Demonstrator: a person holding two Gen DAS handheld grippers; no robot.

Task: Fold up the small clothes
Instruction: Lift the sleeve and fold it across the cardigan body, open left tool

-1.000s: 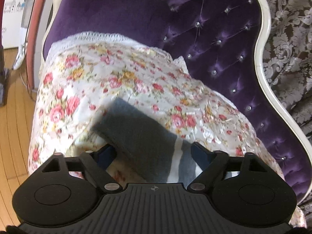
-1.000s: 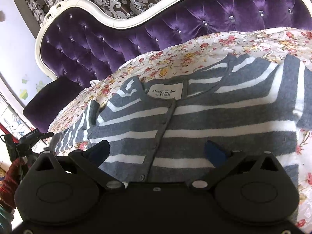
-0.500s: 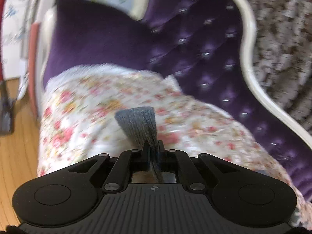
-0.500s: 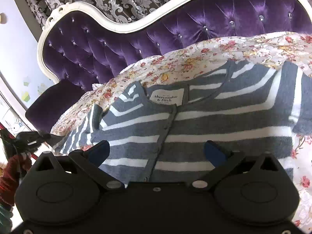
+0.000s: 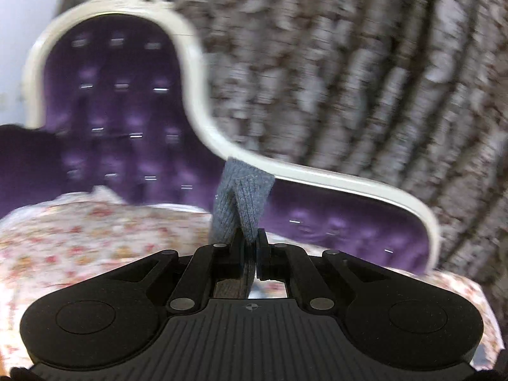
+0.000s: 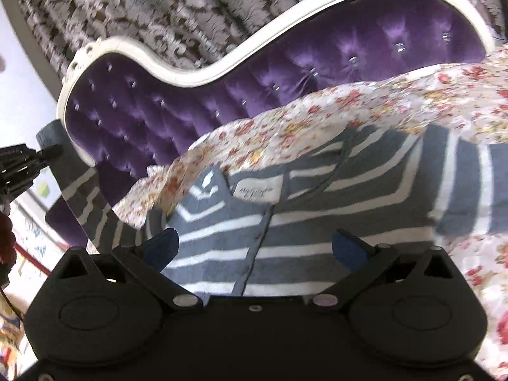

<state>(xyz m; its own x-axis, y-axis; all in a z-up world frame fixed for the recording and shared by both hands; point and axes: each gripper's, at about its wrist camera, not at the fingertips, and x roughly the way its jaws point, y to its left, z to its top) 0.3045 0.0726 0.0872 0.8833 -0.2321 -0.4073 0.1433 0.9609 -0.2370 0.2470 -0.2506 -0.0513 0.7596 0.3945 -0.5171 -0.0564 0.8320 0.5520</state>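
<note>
A grey cardigan with white stripes (image 6: 317,222) lies front up on the floral sofa cover (image 6: 317,117). Its white neck label (image 6: 256,190) faces the right wrist camera. My left gripper (image 5: 250,244) is shut on the grey cuff of the cardigan's sleeve (image 5: 241,200) and holds it raised. In the right wrist view the lifted striped sleeve (image 6: 85,197) stretches up at the far left to the left gripper (image 6: 28,162). My right gripper (image 6: 254,247) is open and empty just above the cardigan's button line.
The sofa has a tufted purple velvet back (image 6: 285,63) with a curved white frame (image 6: 197,76). A patterned grey curtain (image 5: 349,63) hangs behind it. The floral cover (image 5: 95,231) spreads over the seat. The left wrist view is motion blurred.
My left gripper shut on the sleeve cuff and lifted it up off the cover, tilting upward. My right gripper stayed open and moved closer to the cardigan.
</note>
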